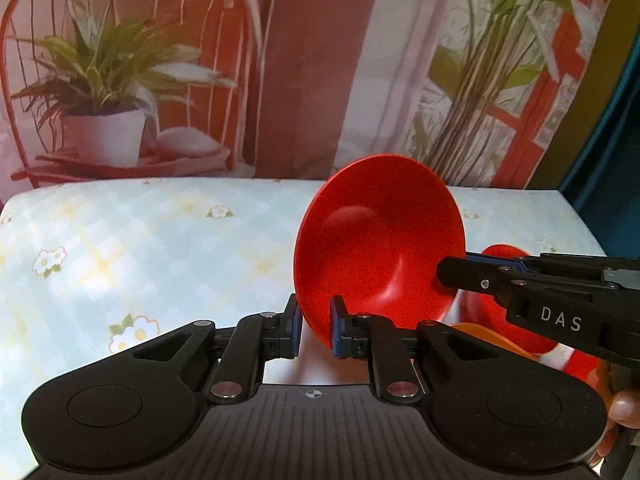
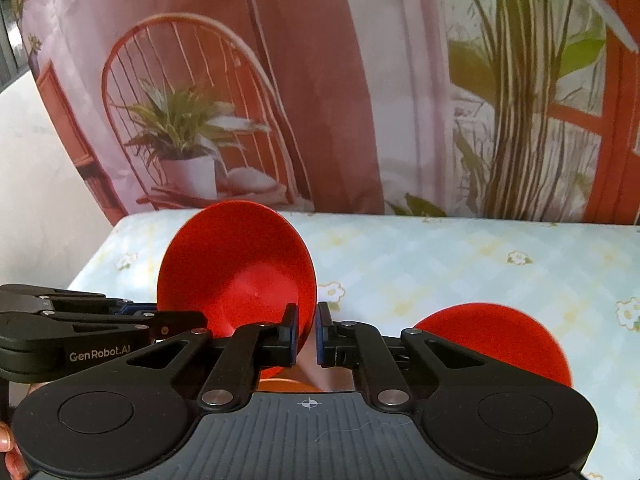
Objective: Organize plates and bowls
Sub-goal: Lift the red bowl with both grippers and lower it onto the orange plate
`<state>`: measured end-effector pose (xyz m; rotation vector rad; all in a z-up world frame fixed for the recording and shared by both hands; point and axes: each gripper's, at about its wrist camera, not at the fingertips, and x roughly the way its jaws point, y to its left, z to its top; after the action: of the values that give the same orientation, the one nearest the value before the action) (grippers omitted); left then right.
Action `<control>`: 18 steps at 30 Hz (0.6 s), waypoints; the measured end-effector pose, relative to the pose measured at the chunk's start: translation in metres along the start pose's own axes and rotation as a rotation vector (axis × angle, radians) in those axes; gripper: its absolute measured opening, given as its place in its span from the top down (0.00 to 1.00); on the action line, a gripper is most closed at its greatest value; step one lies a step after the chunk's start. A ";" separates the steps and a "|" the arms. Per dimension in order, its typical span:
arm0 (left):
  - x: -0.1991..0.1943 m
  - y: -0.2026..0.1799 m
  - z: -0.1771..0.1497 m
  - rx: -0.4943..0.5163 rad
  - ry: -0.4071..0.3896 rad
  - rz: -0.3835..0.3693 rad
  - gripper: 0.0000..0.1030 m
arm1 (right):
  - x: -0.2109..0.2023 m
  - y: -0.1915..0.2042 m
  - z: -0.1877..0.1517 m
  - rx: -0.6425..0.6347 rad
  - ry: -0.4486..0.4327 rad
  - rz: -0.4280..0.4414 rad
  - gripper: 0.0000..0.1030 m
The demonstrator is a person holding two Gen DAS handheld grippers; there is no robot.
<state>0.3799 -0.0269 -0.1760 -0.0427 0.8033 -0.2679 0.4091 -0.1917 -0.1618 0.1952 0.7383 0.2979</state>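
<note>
A red bowl [image 1: 380, 240] [image 2: 236, 272] is held tilted on its edge above the table, its inside facing the left wrist camera. My left gripper [image 1: 316, 330] is shut on its lower rim and comes in from the left [image 2: 192, 320] in the right wrist view. My right gripper [image 2: 306, 332] is shut on the opposite rim of the same bowl and reaches in from the right [image 1: 452, 270] in the left wrist view. A second red dish [image 2: 492, 336] [image 1: 508, 320] lies on the table to the right, partly hidden behind the grippers. An orange dish [image 1: 484, 336] peeks out beside it.
The table [image 1: 140, 248] [image 2: 440, 264] wears a pale checked cloth with flowers. Behind its far edge hangs a printed backdrop [image 1: 280, 80] of a chair, potted plants and curtains. A fingertip [image 1: 624, 404] of the person shows at the right edge.
</note>
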 end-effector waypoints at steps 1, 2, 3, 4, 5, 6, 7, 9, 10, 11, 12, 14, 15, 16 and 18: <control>-0.003 -0.003 0.001 0.006 -0.006 -0.004 0.85 | -0.004 -0.001 0.000 0.002 -0.007 -0.001 0.92; -0.006 -0.006 0.001 0.011 -0.010 -0.009 0.85 | -0.008 -0.002 0.001 0.003 -0.014 -0.002 0.92; -0.009 -0.010 0.002 0.017 -0.014 -0.016 0.85 | -0.014 -0.003 0.001 0.003 -0.022 -0.003 0.92; -0.011 -0.014 0.002 0.021 -0.013 -0.023 0.85 | -0.019 -0.005 0.002 0.004 -0.030 -0.005 0.92; -0.013 -0.017 0.002 0.025 -0.017 -0.028 0.85 | -0.025 -0.007 0.002 0.005 -0.038 -0.008 0.92; -0.015 -0.021 0.002 0.031 -0.021 -0.032 0.85 | -0.030 -0.008 0.002 0.007 -0.043 -0.010 0.92; -0.017 -0.026 0.003 0.039 -0.026 -0.037 0.85 | -0.037 -0.011 0.002 0.008 -0.051 -0.011 0.93; -0.020 -0.035 0.003 0.048 -0.032 -0.046 0.85 | -0.047 -0.016 0.001 0.012 -0.064 -0.019 0.93; -0.021 -0.040 0.003 0.052 -0.034 -0.052 0.85 | -0.051 -0.018 0.001 0.014 -0.070 -0.022 0.93; -0.022 -0.044 0.003 0.057 -0.035 -0.057 0.84 | -0.055 -0.021 0.000 0.017 -0.076 -0.026 0.93; -0.022 -0.049 0.003 0.061 -0.035 -0.063 0.84 | -0.060 -0.025 -0.001 0.021 -0.081 -0.028 0.93; -0.022 -0.058 0.003 0.073 -0.034 -0.076 0.84 | -0.068 -0.032 -0.003 0.026 -0.088 -0.034 0.93; -0.022 -0.063 0.002 0.079 -0.033 -0.082 0.84 | -0.073 -0.035 -0.004 0.029 -0.092 -0.039 0.93; -0.021 -0.069 0.002 0.086 -0.031 -0.088 0.84 | -0.076 -0.039 -0.005 0.032 -0.095 -0.043 0.93; -0.019 -0.080 0.001 0.099 -0.026 -0.098 0.84 | -0.084 -0.048 -0.007 0.040 -0.100 -0.054 0.93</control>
<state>0.3499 -0.0991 -0.1508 0.0072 0.7620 -0.3991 0.3553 -0.2646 -0.1272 0.2263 0.6497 0.2201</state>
